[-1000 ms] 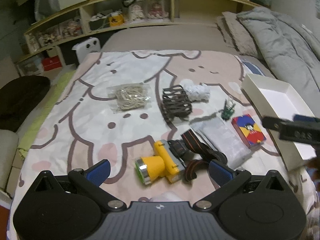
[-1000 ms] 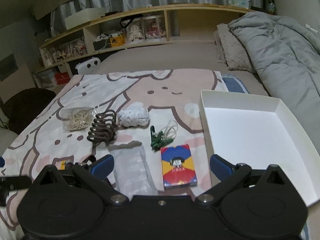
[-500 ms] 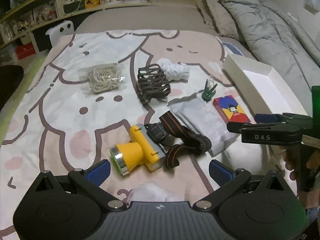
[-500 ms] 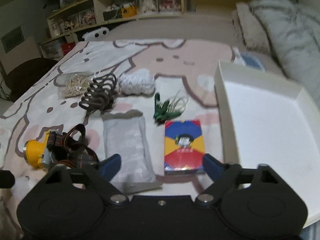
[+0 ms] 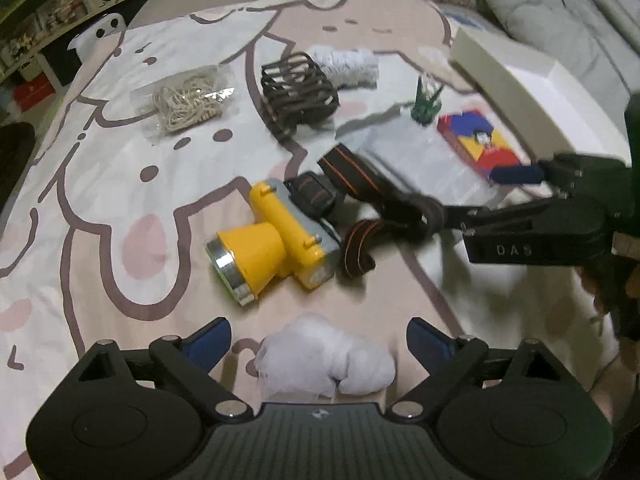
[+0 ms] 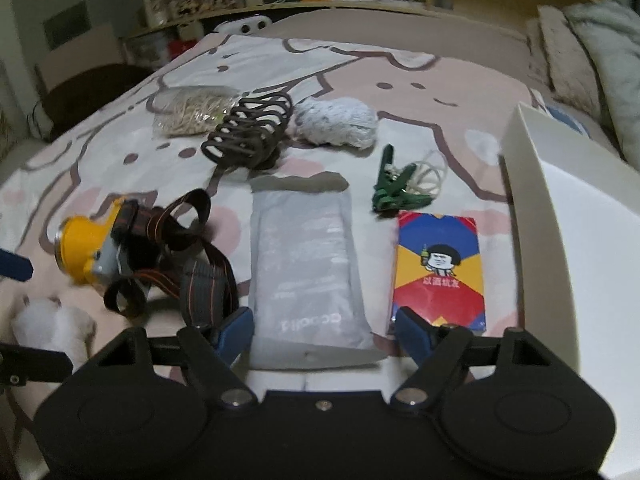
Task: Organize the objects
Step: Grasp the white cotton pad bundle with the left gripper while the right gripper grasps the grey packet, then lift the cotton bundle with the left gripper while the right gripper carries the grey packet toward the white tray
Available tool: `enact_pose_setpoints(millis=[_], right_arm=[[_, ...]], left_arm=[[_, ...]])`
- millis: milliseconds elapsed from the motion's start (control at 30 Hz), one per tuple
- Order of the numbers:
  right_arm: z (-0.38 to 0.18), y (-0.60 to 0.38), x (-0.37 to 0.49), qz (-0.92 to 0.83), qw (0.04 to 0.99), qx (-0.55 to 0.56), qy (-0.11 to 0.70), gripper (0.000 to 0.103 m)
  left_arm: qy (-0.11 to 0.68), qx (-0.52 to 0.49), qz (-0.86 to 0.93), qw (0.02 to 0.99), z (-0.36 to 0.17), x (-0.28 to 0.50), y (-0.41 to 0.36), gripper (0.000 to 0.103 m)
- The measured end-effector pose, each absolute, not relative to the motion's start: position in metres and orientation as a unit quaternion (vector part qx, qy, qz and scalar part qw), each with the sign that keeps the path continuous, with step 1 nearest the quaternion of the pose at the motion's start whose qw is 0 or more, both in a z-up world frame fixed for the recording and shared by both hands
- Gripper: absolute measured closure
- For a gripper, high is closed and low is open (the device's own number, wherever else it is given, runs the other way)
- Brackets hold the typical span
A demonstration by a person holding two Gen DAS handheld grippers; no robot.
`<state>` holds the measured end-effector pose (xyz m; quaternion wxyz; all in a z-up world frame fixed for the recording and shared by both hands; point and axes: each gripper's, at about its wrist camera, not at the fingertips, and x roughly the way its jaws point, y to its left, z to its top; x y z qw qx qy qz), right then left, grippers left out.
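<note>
Everything lies on a bed covered by a cartoon-print blanket [image 5: 120, 184], and the yellow headlamp [image 5: 268, 248] serves as the landmark. Its dark strap [image 5: 360, 200] with orange stripes coils just to its right. Beyond the strap lies a flat grey plastic pouch [image 6: 304, 256], and past that a red, blue and yellow card box [image 6: 438, 268], just beside the near wall of an open white box [image 6: 560, 240]. A green clip [image 6: 394, 192] with a loop of pale cord sits behind the card box. Farther from the headlamp are a dark brown coiled cord bundle [image 5: 298, 92], a white string ball [image 5: 348, 66] touching it, and a clear bag of rubber bands [image 5: 188, 98] to their left. A white cotton wad [image 5: 324, 364] lies in front of the headlamp, nearest the camera.

The left tool [image 5: 318, 344] hangs above the cotton wad, its jaws wide but closing, the wad between the blue pads with no contact visible. The right tool [image 6: 326, 334] has its jaws closing around the near end of the grey pouch; the pads flank it, not yet pressing. In the left view the right tool reaches in beside the strap.
</note>
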<state>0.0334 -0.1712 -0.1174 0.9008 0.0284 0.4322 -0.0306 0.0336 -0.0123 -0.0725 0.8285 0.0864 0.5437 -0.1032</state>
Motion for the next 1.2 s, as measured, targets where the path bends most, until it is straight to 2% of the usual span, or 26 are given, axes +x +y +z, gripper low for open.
enact_pose_setpoints(millis=[100, 267, 300, 367, 433, 500, 567, 767, 800, 867, 967, 1033, 1200], right_arm=[[-0.118, -0.169, 0.033, -0.028, 0.899, 0.021, 0.436, 0.023], [-0.122, -0.169, 0.032, -0.033, 0.888, 0.017, 0.458, 0.033], [-0.121, -0.171, 0.031, -0.033, 0.888, 0.023, 0.458, 0.037], [-0.117, -0.173, 0.029, -0.033, 0.888, 0.028, 0.458, 0.053], [-0.112, -0.177, 0.027, -0.042, 0.885, 0.038, 0.463, 0.063], [-0.108, -0.183, 0.022, -0.043, 0.878, 0.059, 0.472, 0.069], [-0.108, -0.184, 0.015, -0.044, 0.870, 0.067, 0.487, 0.073], [-0.097, -0.185, -0.005, -0.050, 0.863, 0.085, 0.495, 0.071], [-0.093, -0.187, -0.006, -0.054, 0.868, 0.094, 0.485, 0.068], [-0.087, -0.192, -0.007, -0.068, 0.876, 0.117, 0.464, 0.051], [-0.086, -0.198, -0.002, -0.092, 0.878, 0.143, 0.448, 0.042], [-0.092, -0.199, 0.006, -0.103, 0.874, 0.156, 0.449, 0.036], [-0.109, -0.189, 0.023, -0.108, 0.862, 0.152, 0.471, 0.035]], left_arm=[[0.551, 0.120, -0.105, 0.819, -0.080, 0.031, -0.020, 0.009], [0.574, 0.128, -0.097, 0.803, -0.093, 0.034, -0.019, 0.011], [0.577, 0.121, -0.099, 0.801, -0.094, 0.035, -0.018, 0.015], [0.584, 0.109, -0.106, 0.798, -0.095, 0.036, -0.016, 0.021], [0.587, 0.105, -0.110, 0.796, -0.096, 0.036, -0.018, 0.026], [0.590, 0.099, -0.117, 0.793, -0.097, 0.037, -0.018, 0.033], [0.590, 0.098, -0.121, 0.792, -0.097, 0.037, -0.020, 0.036], [0.579, 0.078, -0.143, 0.799, -0.091, 0.035, -0.022, 0.040], [0.574, 0.067, -0.148, 0.802, -0.089, 0.035, -0.022, 0.040], [0.567, 0.045, -0.149, 0.809, -0.085, 0.036, -0.021, 0.041], [0.556, 0.024, -0.141, 0.819, -0.083, 0.041, -0.021, 0.041], [0.549, 0.023, -0.131, 0.825, -0.085, 0.044, -0.024, 0.041], [0.550, 0.036, -0.133, 0.824, -0.090, 0.043, -0.031, 0.039]])
